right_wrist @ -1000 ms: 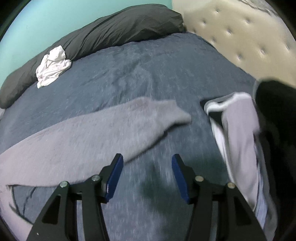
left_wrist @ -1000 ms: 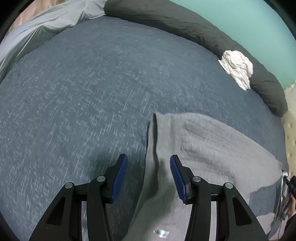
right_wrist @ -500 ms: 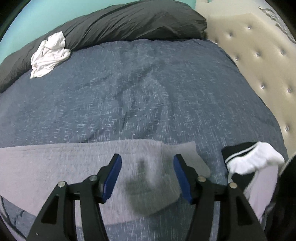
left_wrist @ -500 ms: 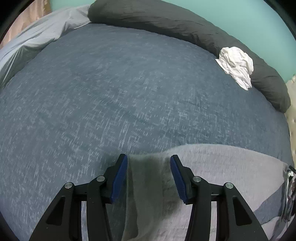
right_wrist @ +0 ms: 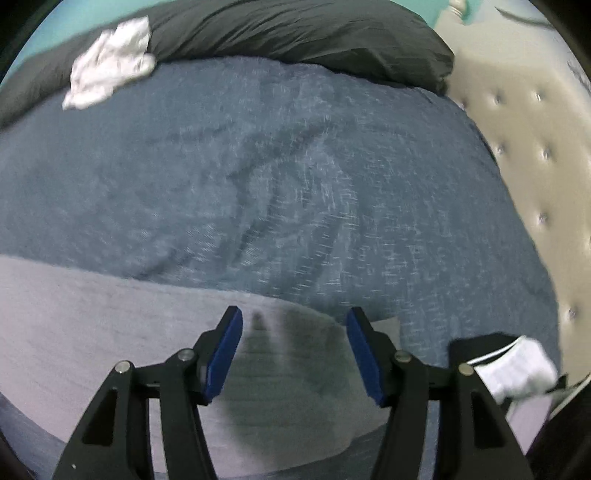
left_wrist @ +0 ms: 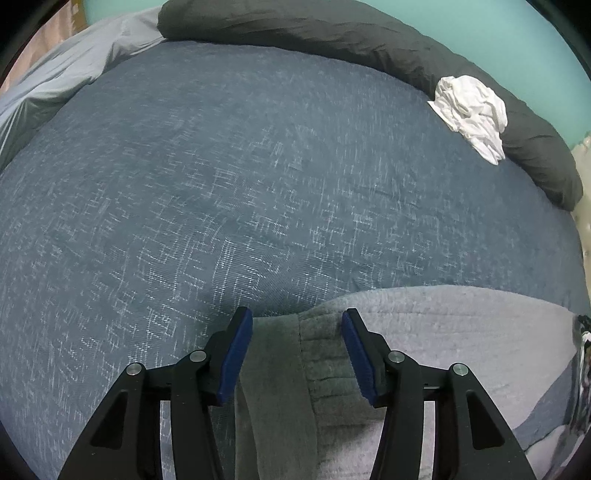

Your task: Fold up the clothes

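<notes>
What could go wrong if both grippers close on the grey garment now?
1. The left gripper straddles the ribbed cuff of the grey fleece garment, where two layers overlap; its open jaws may catch only one.
2. The right gripper, also open, hovers over the garment's other end; closing too deep could pinch the blue woven bedspread too.
3. The black-and-white clothing beside it could snag.

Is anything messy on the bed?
Yes. A white cloth lies crumpled against the dark pillow, not folded. The grey garment lies spread flat on the blue bedspread.
</notes>
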Tool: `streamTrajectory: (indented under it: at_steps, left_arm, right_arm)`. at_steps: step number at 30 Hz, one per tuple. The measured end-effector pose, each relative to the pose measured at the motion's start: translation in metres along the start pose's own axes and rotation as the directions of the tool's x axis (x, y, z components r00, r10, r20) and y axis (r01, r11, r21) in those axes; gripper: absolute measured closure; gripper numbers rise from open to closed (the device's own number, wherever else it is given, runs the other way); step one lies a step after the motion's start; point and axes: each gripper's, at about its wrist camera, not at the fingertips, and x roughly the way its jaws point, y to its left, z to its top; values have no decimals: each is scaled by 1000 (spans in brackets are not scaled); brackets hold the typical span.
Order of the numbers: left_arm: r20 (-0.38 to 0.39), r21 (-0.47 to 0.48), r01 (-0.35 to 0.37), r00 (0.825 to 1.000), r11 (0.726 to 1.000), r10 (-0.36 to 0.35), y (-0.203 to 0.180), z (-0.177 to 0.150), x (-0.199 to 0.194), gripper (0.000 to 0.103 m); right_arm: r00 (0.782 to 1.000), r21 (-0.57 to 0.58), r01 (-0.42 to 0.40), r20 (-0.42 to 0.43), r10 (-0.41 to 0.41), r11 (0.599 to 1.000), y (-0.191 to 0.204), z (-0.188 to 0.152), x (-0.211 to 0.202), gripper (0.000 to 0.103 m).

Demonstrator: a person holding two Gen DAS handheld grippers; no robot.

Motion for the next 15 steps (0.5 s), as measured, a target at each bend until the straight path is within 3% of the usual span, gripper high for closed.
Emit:
streamTrajectory:
  at_steps: [6, 9, 11, 15]
  left_arm:
    - [-7, 22, -1, 1000, 1000, 2, -2, -5, 11, 49]
    - [-4, 16, 10, 1000, 1000, -10, 0, -9, 13, 53]
    - [-6, 16, 7, 1000, 1000, -7, 2, -11, 15, 68]
    - [-1, 23, 8, 1000, 1000, -8, 4, -14, 12, 79]
  right_arm:
    - [1000, -41, -12, -27, 11, 999, -2, -7, 16, 47]
    - [1000, -58, 5, -27, -7, 998, 0, -12, 20, 64]
    - [1000, -50, 16, -16, -16, 999, -1, -14, 20, 78]
    - [1000, -47, 29, -2, -29, 998, -2, -20, 16, 92]
